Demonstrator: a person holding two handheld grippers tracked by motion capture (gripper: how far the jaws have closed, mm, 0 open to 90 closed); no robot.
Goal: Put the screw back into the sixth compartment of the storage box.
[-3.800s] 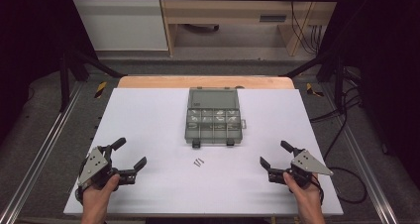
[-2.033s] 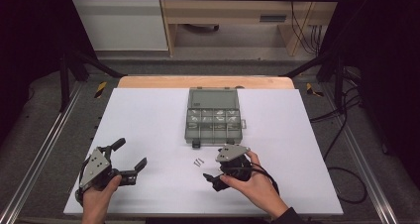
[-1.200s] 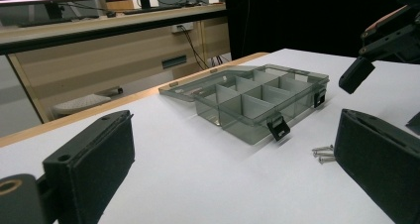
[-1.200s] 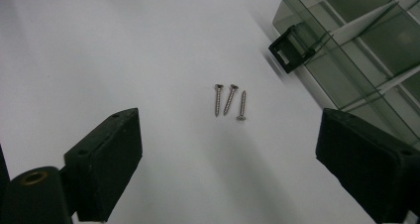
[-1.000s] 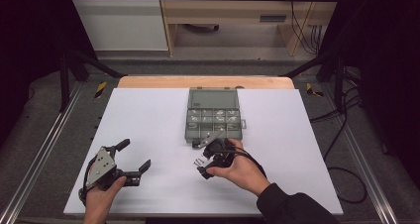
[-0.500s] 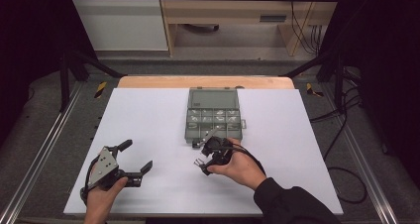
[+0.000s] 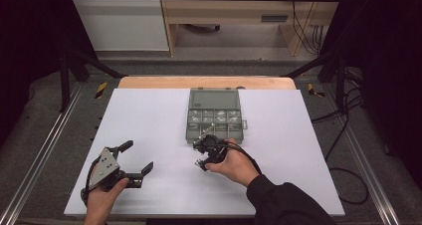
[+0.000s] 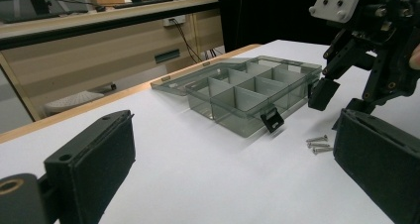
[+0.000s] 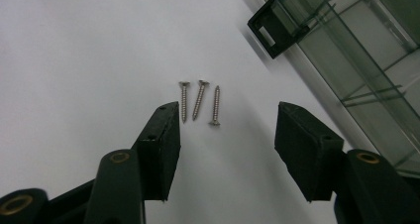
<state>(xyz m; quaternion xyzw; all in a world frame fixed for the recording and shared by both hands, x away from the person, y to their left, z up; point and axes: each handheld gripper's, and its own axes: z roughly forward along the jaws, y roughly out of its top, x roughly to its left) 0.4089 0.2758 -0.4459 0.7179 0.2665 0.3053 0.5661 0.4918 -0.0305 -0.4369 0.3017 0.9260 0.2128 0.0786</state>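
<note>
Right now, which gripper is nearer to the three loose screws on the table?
Right. The right gripper hangs just over the screws, jaws apart on either side and just closing in. The left gripper sits well off toward the table's left front corner.

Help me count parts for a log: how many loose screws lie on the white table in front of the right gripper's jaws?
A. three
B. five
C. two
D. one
A: the right gripper view shows three screws lying side by side on the table, just ahead of the right gripper, beside the compartment box.
</note>
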